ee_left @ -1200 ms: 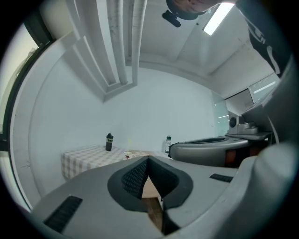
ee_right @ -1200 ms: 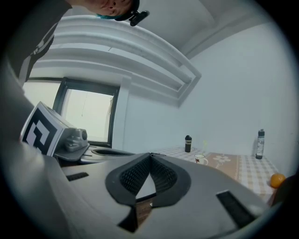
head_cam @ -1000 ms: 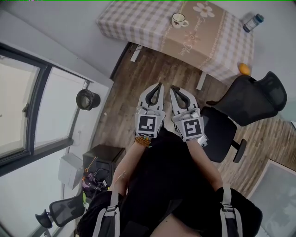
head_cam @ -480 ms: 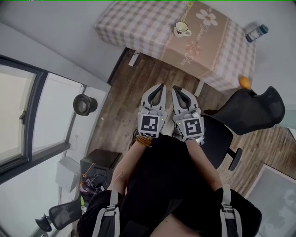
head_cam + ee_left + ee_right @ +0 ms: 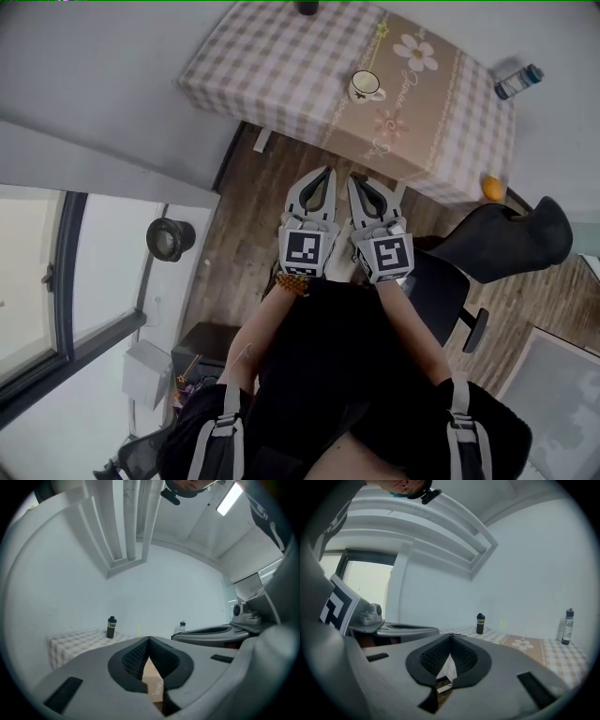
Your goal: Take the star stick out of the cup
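A white cup (image 5: 366,86) stands on the brown runner of the checkered table (image 5: 272,66). The thin star stick (image 5: 377,52) rises out of it, with a yellow star at its top. Both grippers are held side by side over the wooden floor, short of the table's near edge and pointing at it. My left gripper (image 5: 327,170) is shut and empty. My right gripper (image 5: 353,177) is shut and empty too. In the left gripper view the left gripper (image 5: 149,638) has its tips together, and the stick (image 5: 138,629) shows faintly beyond. In the right gripper view the right gripper (image 5: 451,635) has its tips together, with the star stick (image 5: 502,627) ahead.
A black office chair (image 5: 506,234) stands at the right, near the table's corner. An orange (image 5: 493,187) and a clear bottle (image 5: 517,82) sit on the table's right side. A dark bottle (image 5: 307,7) stands at its far edge. A window and a round black fixture (image 5: 171,238) are at the left.
The person has walked toward the table, which now sits lower and larger in the head view. Both grippers have stayed shut and side by side.
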